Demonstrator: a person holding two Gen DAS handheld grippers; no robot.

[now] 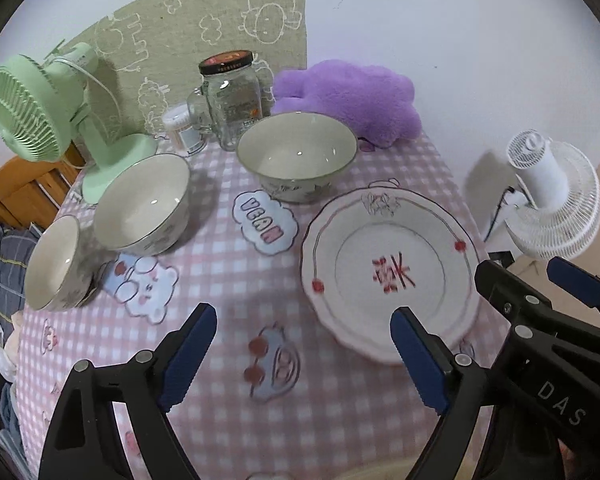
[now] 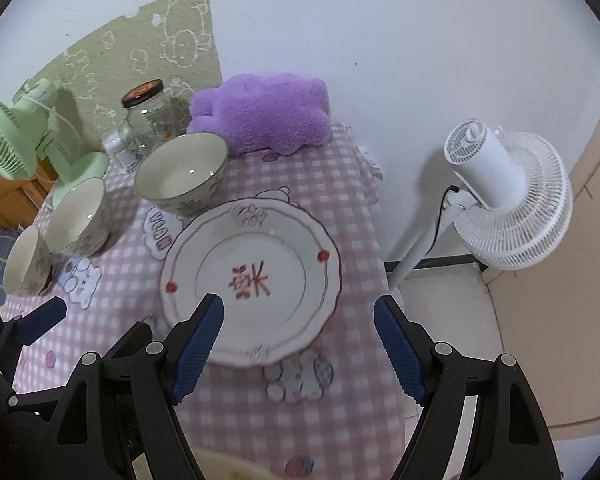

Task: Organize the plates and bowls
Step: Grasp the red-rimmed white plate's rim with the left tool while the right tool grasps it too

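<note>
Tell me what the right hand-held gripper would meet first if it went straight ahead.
Probably the white scalloped plate with red characters: the open right hand-held gripper points over its near right rim, though depth is unclear.

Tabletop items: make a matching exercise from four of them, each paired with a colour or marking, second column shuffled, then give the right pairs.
Column one
1. desk fan
2. plush cushion
3. plate
4. glass jar

Column two
A. red character painted in the middle
B. purple and fuzzy
C. clear, with a dark lid
D. pale green

Pairs: 1-D, 2-B, 3-A, 4-C
</note>
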